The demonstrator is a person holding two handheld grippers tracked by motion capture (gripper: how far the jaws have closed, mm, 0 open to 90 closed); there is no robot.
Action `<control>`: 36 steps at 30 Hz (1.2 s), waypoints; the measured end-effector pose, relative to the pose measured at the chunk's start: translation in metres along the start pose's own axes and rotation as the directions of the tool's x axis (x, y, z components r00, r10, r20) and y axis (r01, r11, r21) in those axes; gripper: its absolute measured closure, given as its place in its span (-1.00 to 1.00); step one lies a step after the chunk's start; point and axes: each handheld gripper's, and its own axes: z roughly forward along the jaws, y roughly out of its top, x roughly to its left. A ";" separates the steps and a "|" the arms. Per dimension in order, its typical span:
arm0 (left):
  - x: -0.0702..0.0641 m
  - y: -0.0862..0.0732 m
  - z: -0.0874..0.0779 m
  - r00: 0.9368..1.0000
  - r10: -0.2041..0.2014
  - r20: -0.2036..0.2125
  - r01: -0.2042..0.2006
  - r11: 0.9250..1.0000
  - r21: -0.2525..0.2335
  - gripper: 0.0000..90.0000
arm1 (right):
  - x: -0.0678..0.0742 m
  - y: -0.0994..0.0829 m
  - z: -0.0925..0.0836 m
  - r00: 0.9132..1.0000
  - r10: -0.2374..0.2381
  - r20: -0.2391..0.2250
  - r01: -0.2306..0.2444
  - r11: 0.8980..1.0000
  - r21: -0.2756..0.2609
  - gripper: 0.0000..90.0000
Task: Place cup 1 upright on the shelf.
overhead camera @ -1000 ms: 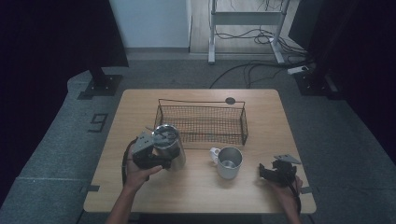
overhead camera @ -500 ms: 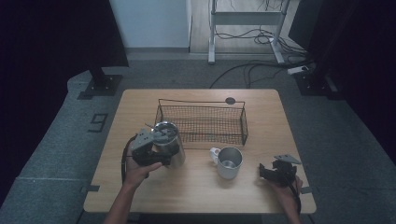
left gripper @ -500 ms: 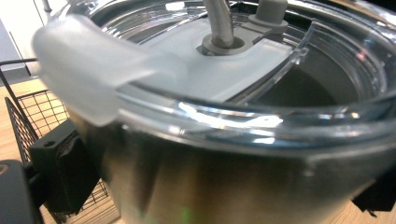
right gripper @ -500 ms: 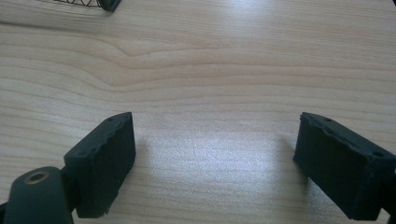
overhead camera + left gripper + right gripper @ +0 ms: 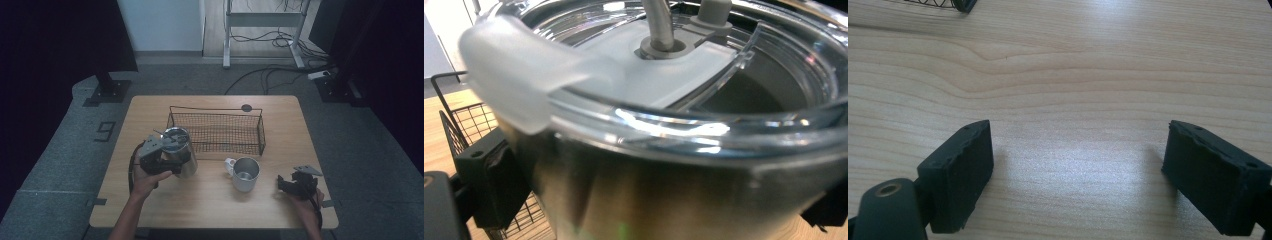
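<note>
The tall steel tumbler with clear plastic lid (image 5: 181, 150) stands left of centre in the high view, clamped between my left fingers (image 5: 494, 185), just before the black wire basket (image 5: 216, 134). My right fingers (image 5: 960, 170) rest apart, empty, over the wooden worktop (image 5: 210, 210) at lower right, beside the steel mug (image 5: 245, 174).

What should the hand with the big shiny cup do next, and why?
Probably carry the steel tumbler a little farther over the wire basket and lower it in. The left gripper is clamped around its body, it sits right at the basket's near-left corner, and the right gripper rests open on the table.
</note>
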 end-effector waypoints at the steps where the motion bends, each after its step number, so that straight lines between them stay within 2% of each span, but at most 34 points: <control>1: 0.000 0.001 0.000 1.000 0.000 0.000 0.000 1.000 0.000 -0.91 | 0.000 0.000 0.000 1.000 0.000 0.000 0.000 1.000 0.000 -0.72; 27: 0.004 0.021 0.006 1.000 0.014 -0.007 -0.014 1.000 0.002 -0.91 | 0.000 0.000 0.000 1.000 0.001 0.001 -0.001 1.000 -0.001 -0.72; 36: 0.004 0.029 0.004 1.000 0.017 -0.007 -0.017 1.000 -0.010 -0.91 | 0.000 0.000 0.000 1.000 0.001 0.002 -0.001 1.000 -0.001 -0.72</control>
